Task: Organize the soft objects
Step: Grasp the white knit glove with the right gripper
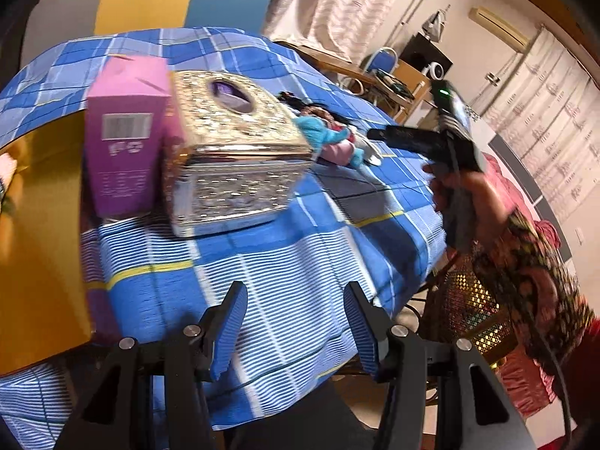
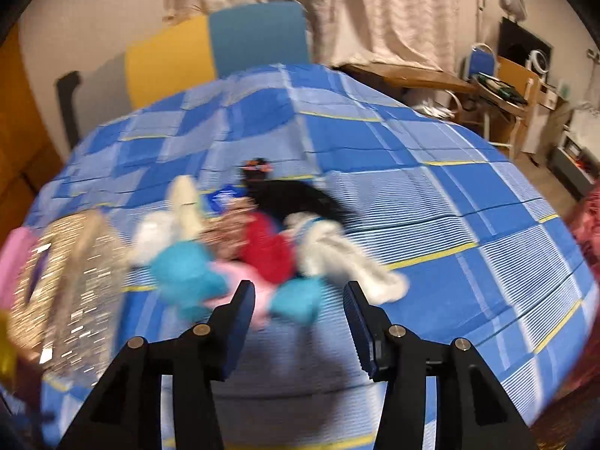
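A heap of soft toys lies on the blue checked tablecloth: a turquoise plush, a red piece, a white plush and a black-haired doll. The right wrist view is blurred. My right gripper stands open just short of the heap; a turquoise foot lies beyond its tips, untouched. In the left wrist view the same heap peeks out behind the gold box, with the right gripper beside it, held by a hand. My left gripper hangs open over bare cloth, holding nothing.
An ornate gold tissue box and a pink-purple carton stand on the table left of the toys. A shiny gold board covers the left edge. A wicker basket sits below the table's right side. A blue and yellow chair back stands behind.
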### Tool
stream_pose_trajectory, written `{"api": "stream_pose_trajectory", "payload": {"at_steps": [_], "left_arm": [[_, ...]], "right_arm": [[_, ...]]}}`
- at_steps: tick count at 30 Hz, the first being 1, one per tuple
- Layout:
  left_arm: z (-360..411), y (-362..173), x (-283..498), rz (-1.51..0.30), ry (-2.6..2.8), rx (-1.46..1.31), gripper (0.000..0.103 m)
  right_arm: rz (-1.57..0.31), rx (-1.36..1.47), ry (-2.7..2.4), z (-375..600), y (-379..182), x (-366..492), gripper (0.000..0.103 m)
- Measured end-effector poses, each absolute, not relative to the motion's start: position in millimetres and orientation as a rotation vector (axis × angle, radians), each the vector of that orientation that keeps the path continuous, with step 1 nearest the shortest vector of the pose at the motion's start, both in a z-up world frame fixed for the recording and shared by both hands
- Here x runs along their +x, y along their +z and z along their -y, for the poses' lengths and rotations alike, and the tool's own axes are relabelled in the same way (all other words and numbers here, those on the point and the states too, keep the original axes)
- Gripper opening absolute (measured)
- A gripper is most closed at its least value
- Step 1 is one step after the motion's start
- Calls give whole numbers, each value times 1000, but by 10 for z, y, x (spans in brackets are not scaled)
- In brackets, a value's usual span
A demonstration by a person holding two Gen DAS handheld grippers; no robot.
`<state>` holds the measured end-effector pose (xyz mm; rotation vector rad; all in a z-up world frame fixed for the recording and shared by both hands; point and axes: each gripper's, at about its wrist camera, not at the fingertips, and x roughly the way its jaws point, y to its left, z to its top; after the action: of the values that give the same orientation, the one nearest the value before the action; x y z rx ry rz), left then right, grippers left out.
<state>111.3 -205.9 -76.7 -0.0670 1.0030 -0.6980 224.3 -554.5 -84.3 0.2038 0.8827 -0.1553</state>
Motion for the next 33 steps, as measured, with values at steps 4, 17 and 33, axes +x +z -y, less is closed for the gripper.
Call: {"api": "stream_pose_trajectory", "payload": {"at_steps": [4, 17, 33], "left_arm": [[2173, -775, 1109, -1013, -713, -38, 54], [2445, -723, 1200, -1032, -722, -8, 54], [3512, -358, 1824, -988, -715, -42, 54]], "right_arm": [[-927, 306, -155, 5802, -988, 2541, 55], [-1040, 342, -23, 5879, -1266, 2892, 37], [-846, 630, 14, 6358, -936, 2080, 35]]}}
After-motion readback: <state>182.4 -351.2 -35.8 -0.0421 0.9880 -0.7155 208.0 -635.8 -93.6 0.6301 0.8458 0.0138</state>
